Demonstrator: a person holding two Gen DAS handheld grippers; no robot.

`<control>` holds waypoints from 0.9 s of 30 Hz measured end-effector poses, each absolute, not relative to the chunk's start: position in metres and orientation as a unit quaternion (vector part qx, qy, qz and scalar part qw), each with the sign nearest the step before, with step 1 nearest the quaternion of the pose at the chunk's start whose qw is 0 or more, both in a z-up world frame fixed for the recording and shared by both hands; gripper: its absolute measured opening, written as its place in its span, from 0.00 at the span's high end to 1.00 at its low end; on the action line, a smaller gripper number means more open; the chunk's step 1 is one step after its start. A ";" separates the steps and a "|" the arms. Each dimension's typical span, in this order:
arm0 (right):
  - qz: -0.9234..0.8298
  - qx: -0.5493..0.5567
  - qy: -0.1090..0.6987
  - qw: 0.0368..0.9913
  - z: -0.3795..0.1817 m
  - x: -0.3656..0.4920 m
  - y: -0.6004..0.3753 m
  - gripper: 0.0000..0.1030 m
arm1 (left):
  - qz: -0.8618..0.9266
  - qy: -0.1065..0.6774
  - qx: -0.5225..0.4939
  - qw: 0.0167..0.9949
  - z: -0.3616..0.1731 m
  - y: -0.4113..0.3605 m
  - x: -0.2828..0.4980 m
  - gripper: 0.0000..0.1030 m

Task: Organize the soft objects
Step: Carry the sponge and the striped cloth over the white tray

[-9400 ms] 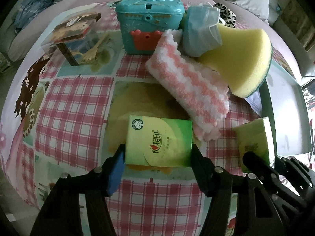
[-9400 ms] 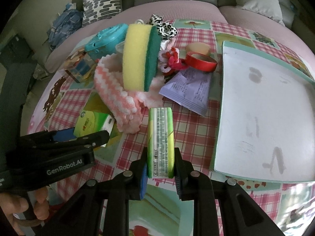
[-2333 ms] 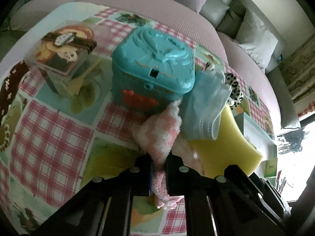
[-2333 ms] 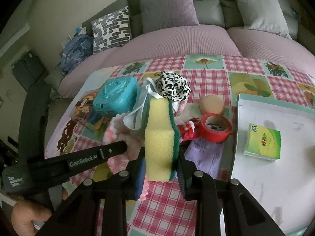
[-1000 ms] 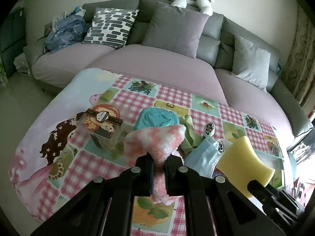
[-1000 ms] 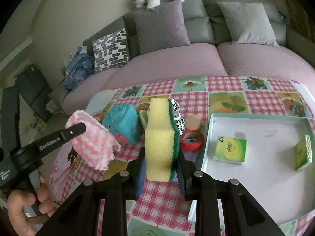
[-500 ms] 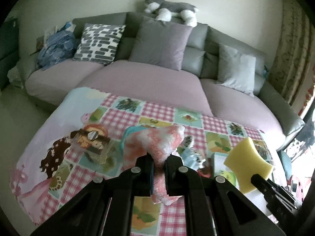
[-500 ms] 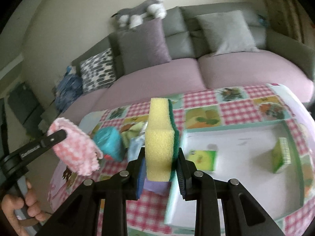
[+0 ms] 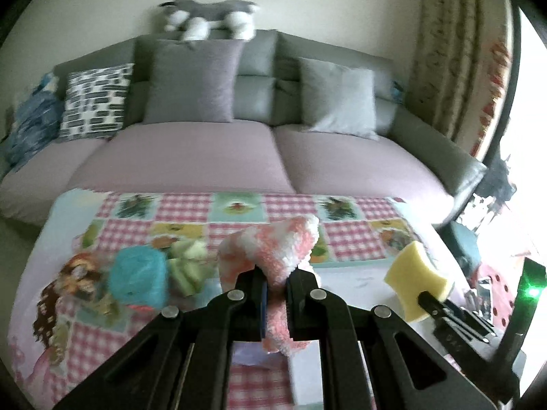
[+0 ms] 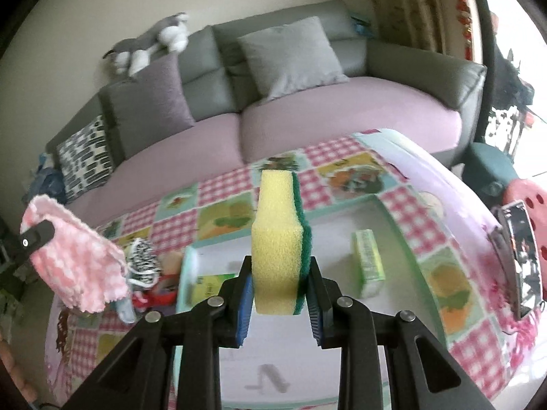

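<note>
**A:** Closest to the lens, what has each tool got?

**B:** Right tool (image 10: 281,294) is clamped on the yellow-and-green sponge (image 10: 278,239), jaws part-way apart with the sponge filling the gap. It stands on end, long axis pointing up and away from the tool. Left tool (image 9: 275,288) is pinched almost fully together on the pink-and-white cloth (image 9: 273,253), which bunches above the fingers and hangs limp below.

**A:** And the white tray?

**B:** Tray (image 10: 386,215) lies directly beneath and ahead of the sponge, so I'd judge the right hand nearer its drop. Two green tissue packs (image 10: 369,263) already sit inside. The cloth hangs over the tray's near-left edge, with the counter (image 9: 239,225) beyond.

**A:** Poses?

**B:** Both tools tilt downward, held clear above the counter; neither object touches anything. Teal box (image 9: 138,278) sits left, sofa (image 9: 191,157) farthest back.
</note>
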State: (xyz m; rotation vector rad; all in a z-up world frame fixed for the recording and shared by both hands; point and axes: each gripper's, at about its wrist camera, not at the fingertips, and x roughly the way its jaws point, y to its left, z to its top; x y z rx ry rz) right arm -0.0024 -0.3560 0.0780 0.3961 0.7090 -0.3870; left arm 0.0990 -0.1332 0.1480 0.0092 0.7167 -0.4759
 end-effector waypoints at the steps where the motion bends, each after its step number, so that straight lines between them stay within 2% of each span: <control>1: -0.191 0.194 0.345 0.898 0.076 -0.003 -0.360 0.71 | -0.243 0.348 0.009 0.905 0.146 -0.144 0.099 0.92; 12: -0.211 0.208 0.375 0.878 0.054 -0.009 -0.385 0.71 | -0.325 0.388 0.038 0.862 0.092 -0.244 0.111 0.92; 20: -0.210 0.211 0.402 0.866 0.036 -0.004 -0.389 0.71 | -0.328 0.445 0.045 0.832 0.029 -0.274 0.123 0.92; 27: -0.208 0.208 0.419 0.859 0.028 0.002 -0.388 0.71 | -0.314 0.487 0.056 0.813 -0.004 -0.280 0.129 0.92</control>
